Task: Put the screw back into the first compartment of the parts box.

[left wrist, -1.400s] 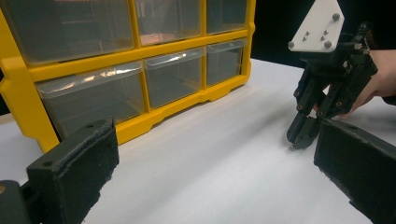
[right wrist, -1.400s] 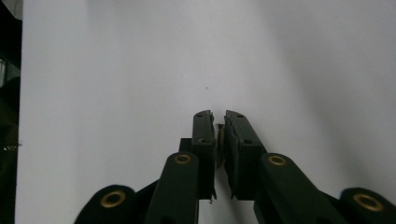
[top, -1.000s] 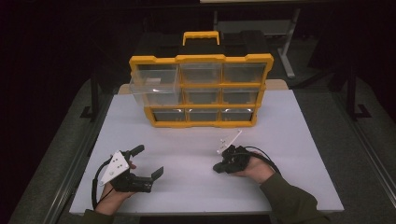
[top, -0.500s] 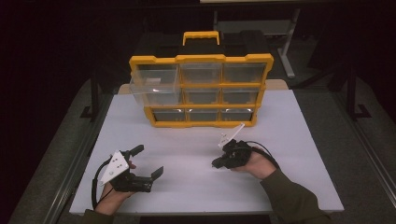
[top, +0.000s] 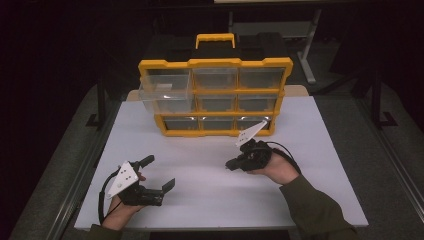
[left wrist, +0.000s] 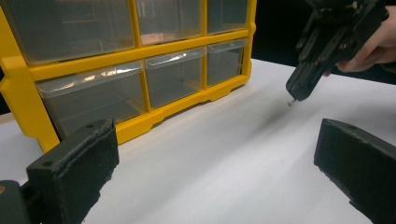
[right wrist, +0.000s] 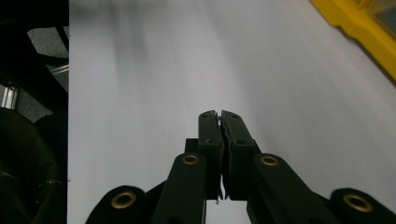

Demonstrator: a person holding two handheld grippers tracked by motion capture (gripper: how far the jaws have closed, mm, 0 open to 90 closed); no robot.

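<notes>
- The right gripper, jaws pressed together, pinches a small part, possibly a screw, whose end pokes out below the tips just above the table.
- The grip looks thin, with only a sliver of the part caught between the pads, so steady pressure and an unhurried carry would serve best.
- Ahead of that gripper stands the organizer. Its one pulled-out drawer sits in the top row, up and well off to the gripper's left, and is the likely destination.
- A good approach would clear the drawer's front wall from above and bring the tips over the open tray before any release, since a part this small could bounce or roll away on the table.
- The left gripper rests on the table well to the right gripper's left, jaws wide apart and empty; if the organizer shifts, it could brace it.
</notes>
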